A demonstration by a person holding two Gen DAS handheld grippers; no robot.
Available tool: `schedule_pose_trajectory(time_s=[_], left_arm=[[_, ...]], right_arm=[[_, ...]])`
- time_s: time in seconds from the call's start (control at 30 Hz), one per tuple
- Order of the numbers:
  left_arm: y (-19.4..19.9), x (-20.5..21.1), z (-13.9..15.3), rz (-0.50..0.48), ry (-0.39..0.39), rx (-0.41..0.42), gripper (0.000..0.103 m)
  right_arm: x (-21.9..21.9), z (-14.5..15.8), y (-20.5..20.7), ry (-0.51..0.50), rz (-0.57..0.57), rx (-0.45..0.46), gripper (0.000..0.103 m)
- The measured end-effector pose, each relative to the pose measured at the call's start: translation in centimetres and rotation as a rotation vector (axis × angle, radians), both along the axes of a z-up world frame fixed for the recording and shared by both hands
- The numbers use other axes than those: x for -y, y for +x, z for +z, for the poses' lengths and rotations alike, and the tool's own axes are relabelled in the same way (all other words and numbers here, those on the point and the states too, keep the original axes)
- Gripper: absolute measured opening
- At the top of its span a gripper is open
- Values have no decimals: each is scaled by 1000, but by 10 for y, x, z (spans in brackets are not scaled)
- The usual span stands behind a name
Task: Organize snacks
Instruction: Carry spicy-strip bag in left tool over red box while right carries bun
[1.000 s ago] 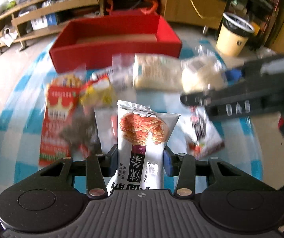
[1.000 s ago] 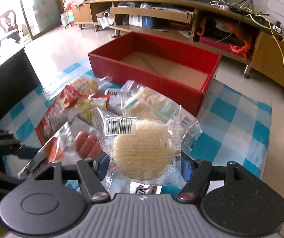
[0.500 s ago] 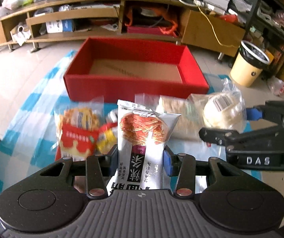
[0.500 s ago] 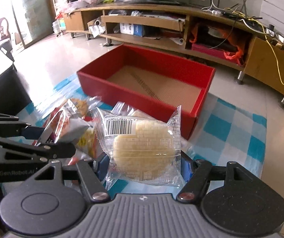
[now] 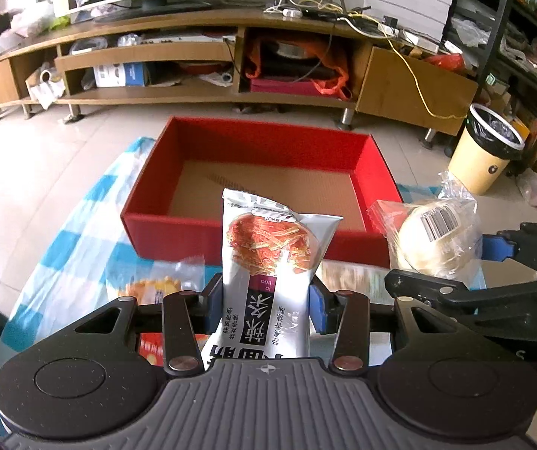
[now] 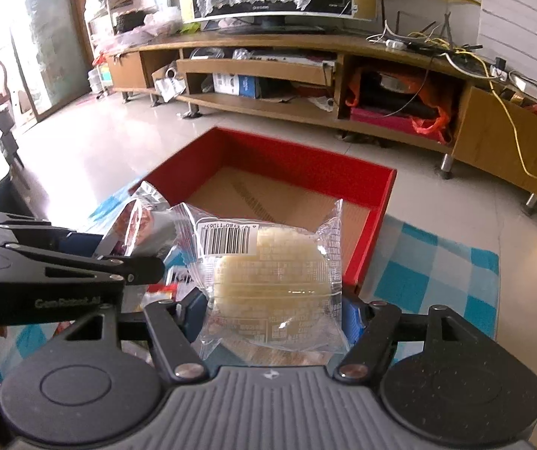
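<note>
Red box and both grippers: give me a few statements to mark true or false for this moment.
1. The red box has snacks in it. False: only its bare cardboard floor shows.
2. The left gripper clamps a silver spicy-strip packet. True.
3. The right gripper is empty. False: it grips a clear-wrapped round cake.
4. Both held packets are up off the checked cloth. True.
5. The bin stands inside the box. False: it is on the floor beyond.

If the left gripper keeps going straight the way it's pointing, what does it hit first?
Most likely the red box. The left gripper, shut on the silver snack packet, aims at the box's near wall or the cardboard floor just behind it. Depth is hard to judge.
</note>
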State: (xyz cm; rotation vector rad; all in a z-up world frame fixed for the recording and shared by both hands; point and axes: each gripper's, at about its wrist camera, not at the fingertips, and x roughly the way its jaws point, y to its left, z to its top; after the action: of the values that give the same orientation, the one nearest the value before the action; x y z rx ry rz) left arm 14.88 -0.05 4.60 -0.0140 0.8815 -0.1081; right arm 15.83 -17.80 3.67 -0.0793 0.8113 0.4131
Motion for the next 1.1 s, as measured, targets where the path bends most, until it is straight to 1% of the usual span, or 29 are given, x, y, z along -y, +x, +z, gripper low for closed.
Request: schedule_pose_trajectory(time_s=[0.27,0.57,0.7,0.83,0.97,1.1], left_arm=[[30,2,8,18,6,39,53],[65,8,9,34,19,65,53],[79,11,6,40,28,71,53],[92,14,5,38,20,75,53],[104,19,-1,41,49,83,53],[121,16,-10,62,59,70,53]], right_arm=[[-1,6,21,18,-39,19,69],[-1,10,56,42,-80,41,69],[0,6,69,44,-96,36,69],[-1,0,86,51,-106,21,69],[-4,-7,101,46,-109,17,69],[-6,-16,119,40,-119,2,69]])
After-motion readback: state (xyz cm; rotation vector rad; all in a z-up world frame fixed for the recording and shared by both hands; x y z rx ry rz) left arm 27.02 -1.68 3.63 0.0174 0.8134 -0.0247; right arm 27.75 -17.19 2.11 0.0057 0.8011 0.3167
